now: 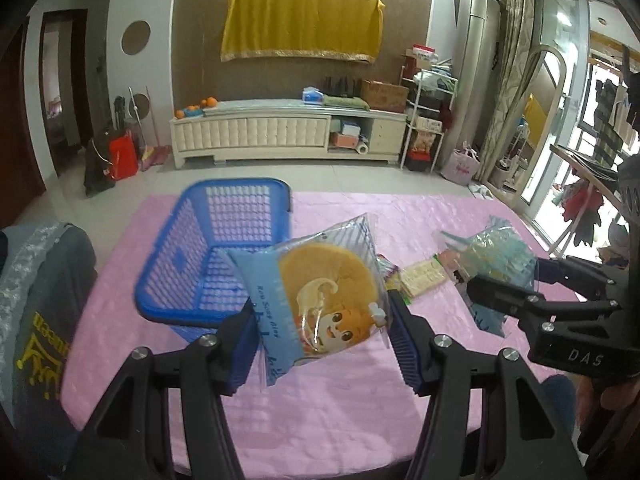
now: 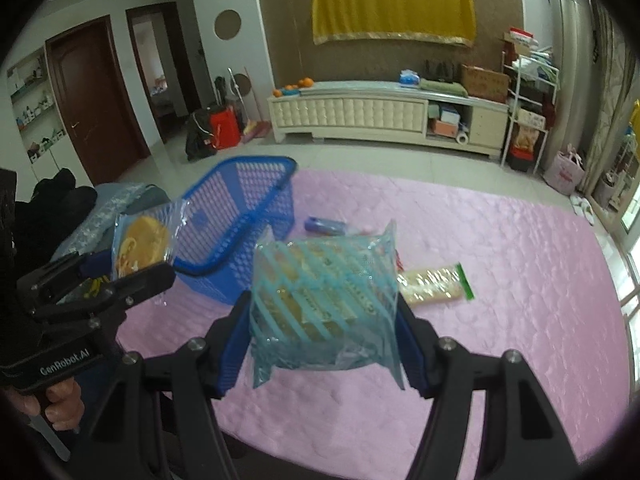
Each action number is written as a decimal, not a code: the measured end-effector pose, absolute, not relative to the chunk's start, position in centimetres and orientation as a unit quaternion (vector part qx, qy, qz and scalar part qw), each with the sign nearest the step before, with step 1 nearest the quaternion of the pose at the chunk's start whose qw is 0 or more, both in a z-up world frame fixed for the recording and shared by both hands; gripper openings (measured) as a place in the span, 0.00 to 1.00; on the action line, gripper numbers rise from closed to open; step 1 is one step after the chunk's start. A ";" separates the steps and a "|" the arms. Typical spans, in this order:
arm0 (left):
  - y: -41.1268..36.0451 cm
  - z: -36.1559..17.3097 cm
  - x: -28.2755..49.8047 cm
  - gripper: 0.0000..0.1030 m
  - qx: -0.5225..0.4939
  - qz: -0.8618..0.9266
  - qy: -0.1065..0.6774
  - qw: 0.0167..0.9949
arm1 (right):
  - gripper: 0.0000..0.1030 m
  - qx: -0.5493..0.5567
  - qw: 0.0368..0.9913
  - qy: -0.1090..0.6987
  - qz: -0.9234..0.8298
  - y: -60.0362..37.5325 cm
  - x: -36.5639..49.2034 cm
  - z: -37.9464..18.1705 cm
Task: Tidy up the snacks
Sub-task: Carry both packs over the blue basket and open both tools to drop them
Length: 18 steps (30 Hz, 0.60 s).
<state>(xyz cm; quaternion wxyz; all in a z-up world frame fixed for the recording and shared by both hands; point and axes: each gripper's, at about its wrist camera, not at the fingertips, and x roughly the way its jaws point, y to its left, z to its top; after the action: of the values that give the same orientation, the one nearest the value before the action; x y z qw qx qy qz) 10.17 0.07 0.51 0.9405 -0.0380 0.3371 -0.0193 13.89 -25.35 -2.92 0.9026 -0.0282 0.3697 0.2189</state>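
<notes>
Pink tablecloth (image 2: 500, 280); each tool grips a packet, contents perhaps cakes, hazy.

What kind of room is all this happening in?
Most likely a home living room: a long cream TV cabinet stands against the far wall with oranges on top, a yellow cloth hangs above it, and a tall standing air conditioner fills the corner.

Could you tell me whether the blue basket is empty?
Apparently empty: only bare mesh shows inside the blue basket; its near corner is hidden.
</notes>
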 end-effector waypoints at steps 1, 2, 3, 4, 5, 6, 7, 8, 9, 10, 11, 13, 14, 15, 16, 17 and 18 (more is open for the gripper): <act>0.4 0.7 10.3 0.55 -0.035 -0.019 0.336 0.941 | 0.68 -0.031 0.903 0.366 0.222 -24.7 14.0 -2.6; 1.1 1.0 10.5 0.55 -0.030 -0.017 0.335 0.942 | 0.68 -0.032 0.904 0.364 0.224 -24.1 14.2 -2.3; 1.5 1.2 10.5 0.55 -0.026 -0.016 0.333 0.942 | 0.68 -0.034 0.903 0.362 0.227 -23.5 14.4 -2.0; 1.9 1.3 10.7 0.55 -0.021 -0.014 0.332 0.943 | 0.68 -0.036 0.903 0.360 0.230 -23.0 14.6 -1.8; 2.6 1.6 11.0 0.55 -0.016 -0.011 0.331 0.944 | 0.68 -0.037 0.903 0.359 0.233 -22.4 14.8 -1.6; 3.1 1.8 11.2 0.55 -0.014 -0.009 0.330 0.944 | 0.68 -0.038 0.903 0.358 0.236 -21.8 15.2 -1.3; 3.5 2.0 11.4 0.55 -0.013 -0.008 0.329 0.944 | 0.68 -0.038 0.902 0.356 0.241 -21.1 15.6 -1.1; 4.0 2.3 11.6 0.55 -0.012 -0.006 0.328 0.945 | 0.68 -0.039 0.901 0.355 0.245 -20.4 16.0 -0.9; 4.6 2.5 12.0 0.55 -0.011 -0.004 0.326 0.945 | 0.68 -0.040 0.901 0.354 0.250 -19.8 16.4 -0.7; 5.1 2.7 12.3 0.55 -0.010 -0.001 0.325 0.946 | 0.68 -0.042 0.900 0.352 0.253 -19.4 16.6 -0.5; 5.5 2.9 12.5 0.55 -0.009 0.002 0.324 0.946 | 0.68 -0.044 0.900 0.350 0.257 -18.8 16.9 -0.4; 6.4 3.3 13.2 0.55 -0.008 0.007 0.321 0.947 | 0.68 -0.050 0.898 0.348 0.265 -17.7 17.7 -0.2; 7.0 3.4 13.7 0.55 -0.007 0.009 0.319 0.948 | 0.68 -0.054 0.896 0.349 0.269 -17.1 18.2 -0.2; 7.4 3.5 14.1 0.55 -0.006 0.010 0.318 0.948 | 0.68 -0.057 0.895 0.349 0.273 -16.5 18.6 -0.2; 7.7 3.5 14.2 0.55 -0.004 0.012 0.318 0.948 | 0.68 -0.059 0.893 0.350 0.276 -16.1 18.9 -0.2; 8.1 3.5 14.7 0.55 -0.001 0.014 0.317 0.948 | 0.68 -0.061 0.892 0.351 0.279 -15.5 19.4 -0.3; 8.7 3.3 15.3 0.55 0.002 0.017 0.316 0.948 | 0.68 -0.063 0.890 0.352 0.282 -15.0 19.8 -0.5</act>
<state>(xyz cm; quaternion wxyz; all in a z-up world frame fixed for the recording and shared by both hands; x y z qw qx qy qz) 15.32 8.74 3.35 0.9485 0.0019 0.3163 0.0170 19.83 -14.98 -0.53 0.8904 -0.0634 0.3521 0.2816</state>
